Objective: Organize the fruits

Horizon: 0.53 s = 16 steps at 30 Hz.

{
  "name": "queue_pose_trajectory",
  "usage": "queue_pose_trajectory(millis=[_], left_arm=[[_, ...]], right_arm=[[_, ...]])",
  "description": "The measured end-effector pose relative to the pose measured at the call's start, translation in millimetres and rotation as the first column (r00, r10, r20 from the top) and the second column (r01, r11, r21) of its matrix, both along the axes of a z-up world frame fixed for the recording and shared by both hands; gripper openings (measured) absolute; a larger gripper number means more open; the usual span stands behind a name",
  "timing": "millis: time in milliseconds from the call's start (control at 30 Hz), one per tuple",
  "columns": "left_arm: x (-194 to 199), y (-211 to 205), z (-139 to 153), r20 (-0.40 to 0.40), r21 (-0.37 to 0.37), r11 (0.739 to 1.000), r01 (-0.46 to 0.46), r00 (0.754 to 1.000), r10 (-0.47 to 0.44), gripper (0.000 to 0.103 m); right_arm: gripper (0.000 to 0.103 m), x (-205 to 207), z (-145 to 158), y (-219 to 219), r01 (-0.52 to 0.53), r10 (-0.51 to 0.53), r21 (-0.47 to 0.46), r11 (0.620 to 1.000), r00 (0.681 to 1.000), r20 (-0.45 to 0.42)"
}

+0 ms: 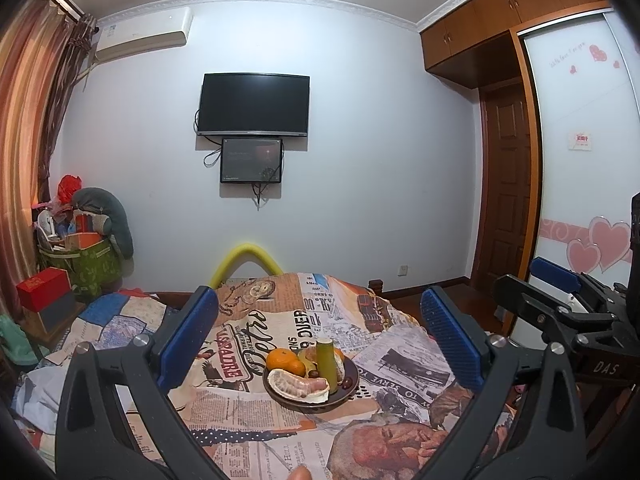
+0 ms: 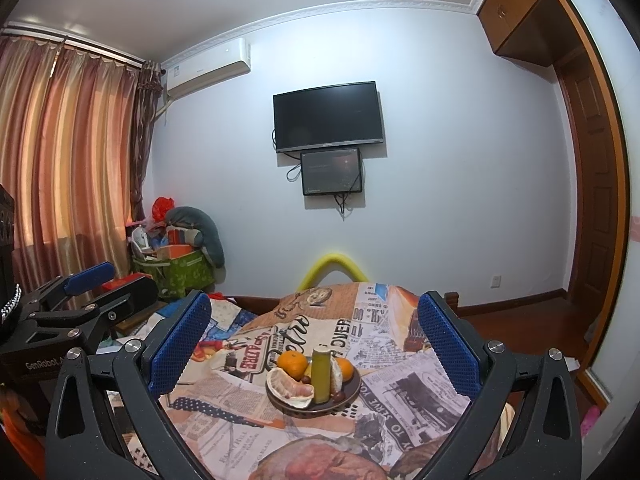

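Fruit is heaped on a dark round plate (image 1: 352,376) mid-bed on a newsprint-patterned bedspread (image 1: 260,428): glossy oranges (image 1: 280,360), peeled pomelo (image 1: 298,386), an upright green bottle (image 1: 325,364), while left gripper (image 1: 320,312) and right gripper (image 2: 314,316) are held wide open, empty.

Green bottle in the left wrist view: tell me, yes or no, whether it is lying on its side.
No, the green bottle stands upright on the plate.

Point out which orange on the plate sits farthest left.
The orange behind the peeled pomelo, left of the green bottle; the other orange sits right of the bottle.
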<state>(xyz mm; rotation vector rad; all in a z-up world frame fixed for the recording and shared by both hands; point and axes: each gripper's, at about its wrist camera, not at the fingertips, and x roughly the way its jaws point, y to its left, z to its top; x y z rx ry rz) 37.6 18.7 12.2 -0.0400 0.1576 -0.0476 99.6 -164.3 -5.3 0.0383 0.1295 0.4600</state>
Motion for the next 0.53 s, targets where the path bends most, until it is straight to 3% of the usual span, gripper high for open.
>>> queue_pose_trajectory(millis=[533], left_arm=[[2.8,0.2,-5.4,-0.017,0.004,1.000,0.021,1.000,-0.021,0.103]], right_arm=[[0.103,2.7,-3.7,-1.1,0.004,-0.004,-0.007,1.000,1.000,-0.013]])
